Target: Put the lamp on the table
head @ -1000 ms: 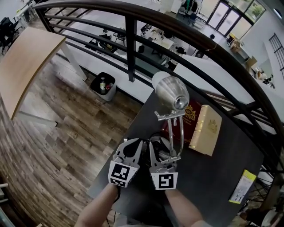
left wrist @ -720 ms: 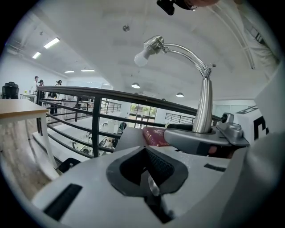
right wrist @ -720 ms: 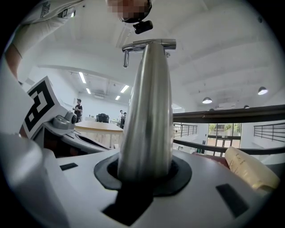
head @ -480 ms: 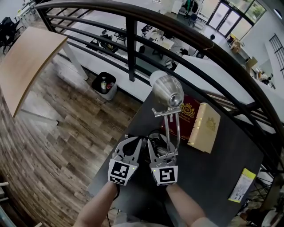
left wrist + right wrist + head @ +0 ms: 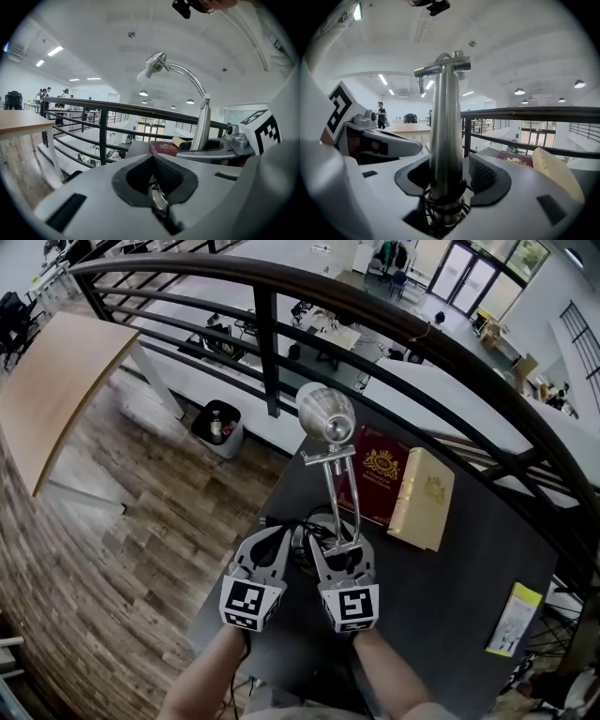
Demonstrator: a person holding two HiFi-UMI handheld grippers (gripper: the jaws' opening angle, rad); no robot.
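On the dark table point(image 5: 450, 596) the silver lamp point(image 5: 326, 414) stands upright. Its stem rises between the jaws of the right gripper point(image 5: 339, 554), which have just been opening (a gap shows beside the stem). The left gripper point(image 5: 272, 542), just beside, has its jaws together and empty.

Chrome desk lamp point(image 5: 334, 486) on the dark table point(image 5: 450, 615).
The lamp's slim polished stem point(image 5: 446, 140) stands nearly upright and carries a short crossbar at its top. From there the bell-shaped metal shade point(image 5: 325, 412) leans out over the table's far left edge. A black cord point(image 5: 284, 525) lies coiled round the foot, which is largely hidden. The lamp stands at the left part of the matte tabletop, near its edge.
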